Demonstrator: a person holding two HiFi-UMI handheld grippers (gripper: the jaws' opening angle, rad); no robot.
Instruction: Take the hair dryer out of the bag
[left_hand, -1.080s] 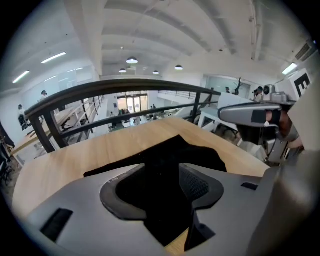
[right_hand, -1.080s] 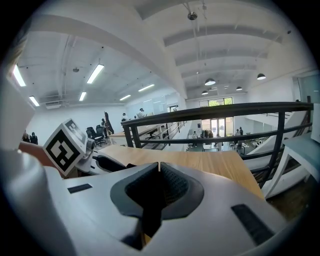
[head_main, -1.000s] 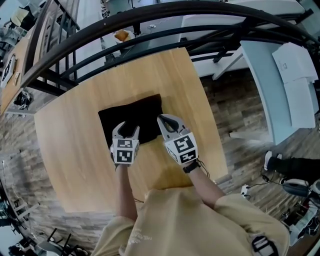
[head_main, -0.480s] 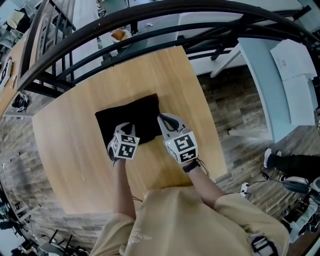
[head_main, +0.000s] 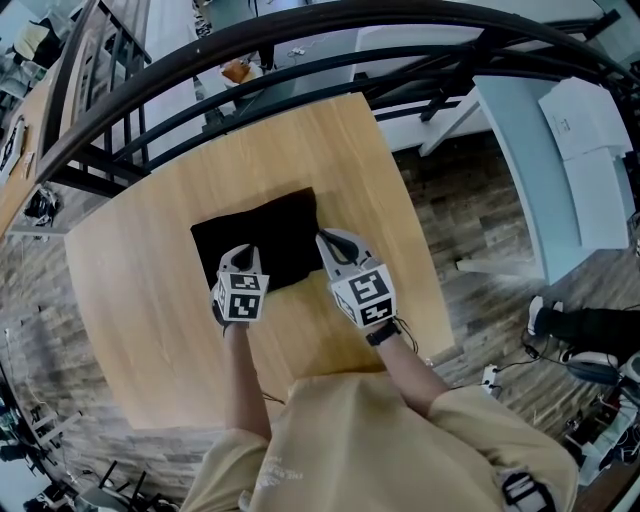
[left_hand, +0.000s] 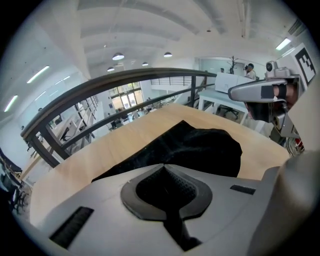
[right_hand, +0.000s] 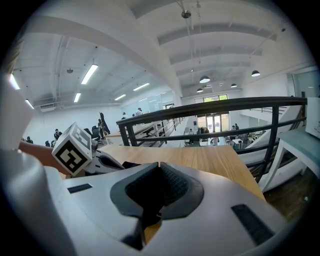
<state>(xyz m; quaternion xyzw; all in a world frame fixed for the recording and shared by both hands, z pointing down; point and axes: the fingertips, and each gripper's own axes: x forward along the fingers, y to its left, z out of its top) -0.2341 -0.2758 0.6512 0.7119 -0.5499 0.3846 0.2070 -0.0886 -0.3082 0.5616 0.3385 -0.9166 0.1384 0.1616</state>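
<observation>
left gripper, right gripper clenched beside bag (left maybe pinching its edge).

Matt black cloth bag, smooth wooden table

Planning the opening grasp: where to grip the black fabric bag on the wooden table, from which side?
Probably the near edge of the black fabric bag, low from the person's side: the cloth lies flat on the light wooden table there and humps up farther in.
</observation>
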